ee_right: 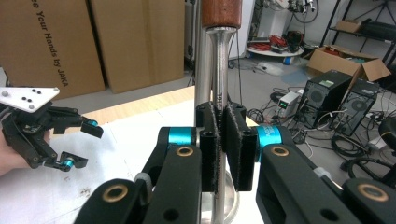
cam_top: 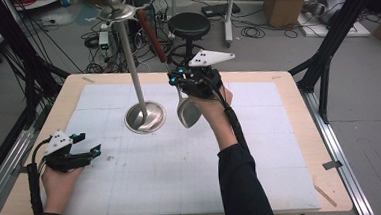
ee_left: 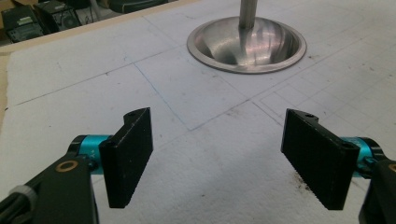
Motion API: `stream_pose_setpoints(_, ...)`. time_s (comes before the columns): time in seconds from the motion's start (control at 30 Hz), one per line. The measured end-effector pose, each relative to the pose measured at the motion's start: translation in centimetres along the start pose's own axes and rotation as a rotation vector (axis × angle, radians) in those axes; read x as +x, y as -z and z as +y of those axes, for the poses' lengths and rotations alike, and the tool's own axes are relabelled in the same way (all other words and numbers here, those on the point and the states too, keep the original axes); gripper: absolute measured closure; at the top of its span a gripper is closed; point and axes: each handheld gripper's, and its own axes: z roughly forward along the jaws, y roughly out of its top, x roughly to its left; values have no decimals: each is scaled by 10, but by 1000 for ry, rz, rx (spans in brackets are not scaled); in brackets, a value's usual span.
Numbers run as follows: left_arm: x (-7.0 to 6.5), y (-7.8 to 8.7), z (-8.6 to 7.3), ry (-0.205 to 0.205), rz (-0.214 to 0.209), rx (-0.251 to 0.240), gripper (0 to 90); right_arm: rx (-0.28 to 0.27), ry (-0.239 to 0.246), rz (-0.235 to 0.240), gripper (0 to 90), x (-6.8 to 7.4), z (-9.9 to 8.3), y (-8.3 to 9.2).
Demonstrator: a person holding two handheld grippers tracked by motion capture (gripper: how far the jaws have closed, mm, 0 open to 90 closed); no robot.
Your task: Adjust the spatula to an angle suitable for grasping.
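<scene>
Right hand-held gripper (ee_right: 219,140): clamped on ladle (cam_top: 188,110) shaft | left hand-held gripper (ee_left: 217,154): wide apart, empty

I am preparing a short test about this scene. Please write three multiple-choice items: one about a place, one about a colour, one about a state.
1. Where is the stand's round metal base?
A. on the white mat
B. on the floor
C. on the stool

2. What colour is the ladle's handle?
A. blue
B. reddish brown
C. yellow

3. What is the state of the left gripper?
A. shut on the ladle
B. shut on nothing
C. open

Key: 1 A, the base rests on the white mat. 2 B, the high view shows reddish-brown wood. 3 C, its jaws stand wide apart; the right gripper clamps the ladle's shaft.
</scene>
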Motion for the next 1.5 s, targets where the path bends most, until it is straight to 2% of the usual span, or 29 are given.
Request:
stream_pose_setpoints(0.53,-1,1,-2,-2,-1,-2,256,28,6,4,847,2,3,-14)
stream_pose_setpoints(0.8,-1,1,-2,-3,-2,0,256,19,13,5,846,5,6,-22)
stream_pose_setpoints(1.1,-1,0,-3,-7,-3,5,256,32,21,-12,846,7,3,-37)
stream_pose_setpoints(1.5,-2,-1,-3,-5,-7,1,256,49,23,-3,843,6,2,-44)
